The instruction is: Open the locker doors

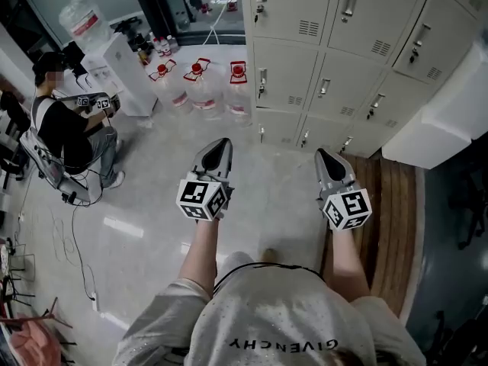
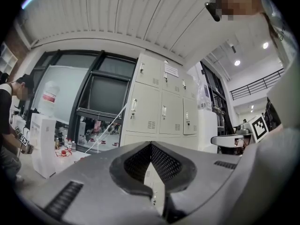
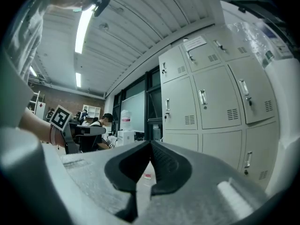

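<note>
Ahead, the locker doors fill the upper right of the head view, all shut. Open floor lies between them and the left gripper and right gripper, whose fingers are closed on nothing. Water jugs stand at upper centre.

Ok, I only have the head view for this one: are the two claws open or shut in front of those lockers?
Observer: The left claw is shut, tips meeting, nothing between them.
Operator: And the other?
Observer: The right claw is shut too, and empty.
Operator: Anything on the doors that I can't see from above?
Observer: A paper notice is stuck at the top of one top-row locker door.
</note>
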Action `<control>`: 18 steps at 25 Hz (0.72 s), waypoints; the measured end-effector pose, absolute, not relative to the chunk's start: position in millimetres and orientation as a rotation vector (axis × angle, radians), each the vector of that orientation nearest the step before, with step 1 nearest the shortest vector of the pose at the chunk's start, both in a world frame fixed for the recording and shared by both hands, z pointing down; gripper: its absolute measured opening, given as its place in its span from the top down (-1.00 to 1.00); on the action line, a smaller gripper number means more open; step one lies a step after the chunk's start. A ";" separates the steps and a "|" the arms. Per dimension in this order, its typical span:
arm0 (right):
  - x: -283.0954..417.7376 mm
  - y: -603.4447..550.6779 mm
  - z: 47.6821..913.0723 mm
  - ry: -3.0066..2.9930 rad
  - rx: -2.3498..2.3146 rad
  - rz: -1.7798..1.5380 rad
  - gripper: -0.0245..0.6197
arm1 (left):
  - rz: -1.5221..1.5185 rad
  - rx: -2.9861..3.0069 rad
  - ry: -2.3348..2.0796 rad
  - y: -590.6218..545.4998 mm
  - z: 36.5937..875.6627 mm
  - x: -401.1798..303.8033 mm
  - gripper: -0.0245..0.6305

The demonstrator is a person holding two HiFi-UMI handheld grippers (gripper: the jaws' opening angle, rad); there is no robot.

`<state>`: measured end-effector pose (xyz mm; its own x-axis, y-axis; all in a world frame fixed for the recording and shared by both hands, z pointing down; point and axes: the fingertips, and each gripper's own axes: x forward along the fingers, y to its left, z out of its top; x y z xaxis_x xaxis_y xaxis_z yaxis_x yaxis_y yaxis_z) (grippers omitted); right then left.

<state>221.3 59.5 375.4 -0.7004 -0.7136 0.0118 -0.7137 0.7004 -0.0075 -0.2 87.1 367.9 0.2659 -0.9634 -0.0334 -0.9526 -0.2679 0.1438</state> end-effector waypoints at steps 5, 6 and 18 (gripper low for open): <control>209.4 29.8 371.1 -2.917 1.197 0.046 0.94 | -0.175 2.411 -1.853 58.5 363.1 -8.8 0.93; 205.8 23.4 369.9 -2.921 1.192 0.047 0.93 | -0.178 2.411 -1.854 52.0 362.3 -11.6 0.93; 127.4 -92.3 350.6 -2.931 1.252 0.072 0.93 | -0.176 2.499 -1.732 -78.1 348.4 -68.1 0.93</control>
<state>127.4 -92.3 350.6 -0.6908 -0.7226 -0.0247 -0.7205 0.6909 -0.0599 -68.1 -78.1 348.4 0.3479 -0.9367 -0.0399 -0.9256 -0.3499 0.1443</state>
